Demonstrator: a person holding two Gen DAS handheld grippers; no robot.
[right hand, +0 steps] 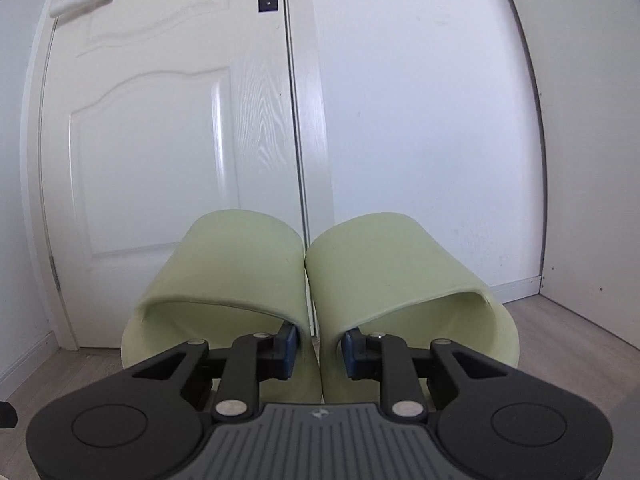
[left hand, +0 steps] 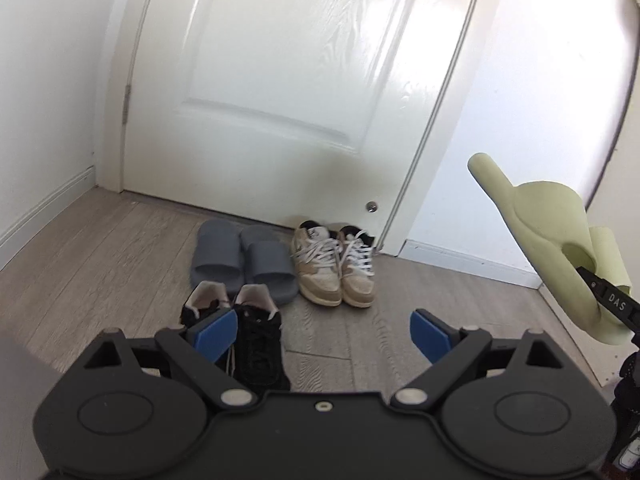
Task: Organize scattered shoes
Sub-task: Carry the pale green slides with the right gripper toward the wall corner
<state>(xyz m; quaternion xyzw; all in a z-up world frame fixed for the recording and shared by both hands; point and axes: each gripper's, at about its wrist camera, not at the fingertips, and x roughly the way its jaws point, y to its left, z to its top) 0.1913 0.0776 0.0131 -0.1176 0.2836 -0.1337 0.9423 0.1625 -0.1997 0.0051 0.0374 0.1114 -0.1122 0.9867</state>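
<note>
while three pairs sit lined up by the door [left hand: 280, 80] | my right gripper [right hand: 320, 354] clamps the green slides [right hand: 240, 268] aloft, unplaced | left gripper [left hand: 324, 336] open, empty

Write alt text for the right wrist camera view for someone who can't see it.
The right gripper pinches a pair of pale green slides together by their inner strap edges, lifted before a white door and wall, with wood floor below.

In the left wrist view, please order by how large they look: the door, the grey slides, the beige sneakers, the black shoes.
1. Door.
2. Grey slides and beige sneakers: alike.
Black shoes: partly hidden by the fingers, nearer; unranked.
</note>
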